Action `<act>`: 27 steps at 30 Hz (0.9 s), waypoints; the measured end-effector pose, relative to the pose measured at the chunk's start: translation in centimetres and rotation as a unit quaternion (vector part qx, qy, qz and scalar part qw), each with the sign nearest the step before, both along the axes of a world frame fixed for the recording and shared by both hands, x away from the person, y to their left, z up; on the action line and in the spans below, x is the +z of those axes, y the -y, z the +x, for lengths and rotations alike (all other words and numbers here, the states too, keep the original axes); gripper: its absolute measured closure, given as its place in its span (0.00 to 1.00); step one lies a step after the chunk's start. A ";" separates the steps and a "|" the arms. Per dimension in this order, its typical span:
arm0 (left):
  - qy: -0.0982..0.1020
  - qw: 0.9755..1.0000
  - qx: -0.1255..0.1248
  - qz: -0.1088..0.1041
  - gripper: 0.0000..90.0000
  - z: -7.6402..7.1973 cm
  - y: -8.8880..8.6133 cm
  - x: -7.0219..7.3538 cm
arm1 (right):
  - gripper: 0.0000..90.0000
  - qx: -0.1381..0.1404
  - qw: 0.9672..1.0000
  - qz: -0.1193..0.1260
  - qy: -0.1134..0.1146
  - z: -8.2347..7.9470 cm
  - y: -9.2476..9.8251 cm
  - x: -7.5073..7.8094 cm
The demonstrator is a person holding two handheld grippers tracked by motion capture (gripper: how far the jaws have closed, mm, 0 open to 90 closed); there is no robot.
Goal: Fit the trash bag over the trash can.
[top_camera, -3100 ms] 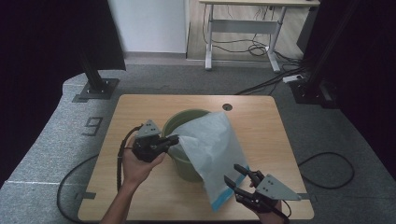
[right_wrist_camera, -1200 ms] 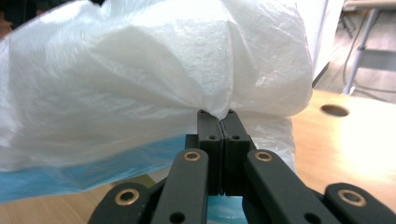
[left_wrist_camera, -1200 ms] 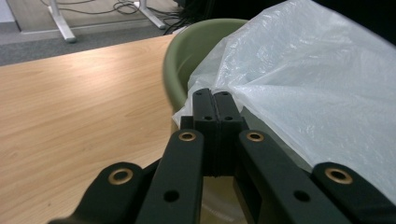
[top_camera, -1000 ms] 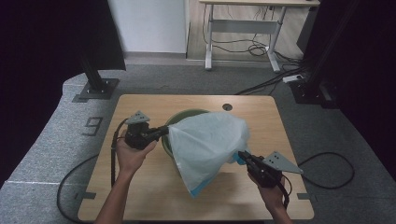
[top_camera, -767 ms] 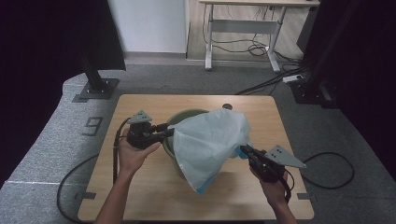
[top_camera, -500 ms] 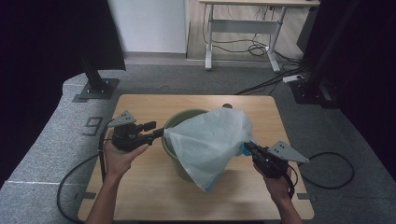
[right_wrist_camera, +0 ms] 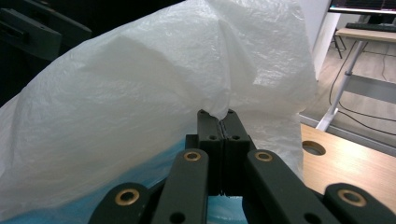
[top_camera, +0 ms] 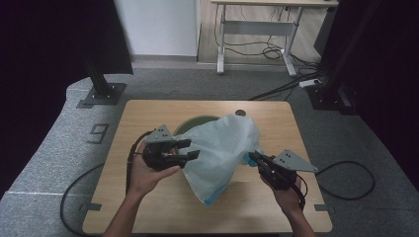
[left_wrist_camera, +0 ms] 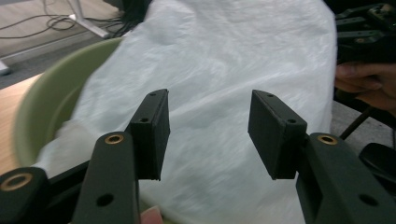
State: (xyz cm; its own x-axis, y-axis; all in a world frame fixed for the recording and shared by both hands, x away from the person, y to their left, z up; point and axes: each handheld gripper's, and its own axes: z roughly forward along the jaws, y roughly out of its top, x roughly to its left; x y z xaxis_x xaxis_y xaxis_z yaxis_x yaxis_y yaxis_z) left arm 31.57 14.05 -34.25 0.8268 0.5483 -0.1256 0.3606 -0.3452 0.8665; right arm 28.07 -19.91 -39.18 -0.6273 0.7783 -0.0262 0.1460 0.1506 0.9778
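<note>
A white plastic bag (top_camera: 222, 153) with a blue edge drapes over a green bin (top_camera: 190, 123) in the middle of the wooden table (top_camera: 148, 113). My right gripper (top_camera: 253, 157) is shut on the bag's right side; in the right gripper view the film (right_wrist_camera: 187, 84) is pinched between the closed pads at my right gripper (right_wrist_camera: 223, 116). My left gripper (top_camera: 190, 149) stands at the bag's left side, and its jaws have just been opening. In the left gripper view my left gripper (left_wrist_camera: 208, 135) has a clear gap with nothing between the pads; the bag (left_wrist_camera: 224, 70) and the bin's rim (left_wrist_camera: 56, 79) lie beyond.
The table's front half (top_camera: 163, 207) is bare wood. A round cable hole (top_camera: 240, 113) sits near the far edge. Cables trail off both sides onto the grey floor (top_camera: 59, 158). Two black stand bases (top_camera: 101, 94) and a desk frame (top_camera: 257, 29) stand behind the table.
My left gripper let go of the bag, drew back to the left, then returned toward the bag with its jaws apart. My right gripper rose slightly, lifting the bag's right side.
</note>
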 end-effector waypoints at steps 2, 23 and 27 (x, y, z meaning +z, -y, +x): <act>-0.002 1.000 -0.007 -0.001 0.52 0.0 0.5 0.0 | 0.98 0.004 1.000 -0.003 0.001 -0.1 -0.3 0.0; -0.003 0.999 -0.046 -0.009 0.41 -2.2 3.2 -1.1 | 0.98 0.010 0.999 -0.013 -0.032 0.4 -2.6 0.4; -0.006 0.999 -0.046 -0.004 0.40 -2.3 3.6 -1.4 | 0.98 0.004 0.999 -0.004 -0.043 0.8 -2.3 0.2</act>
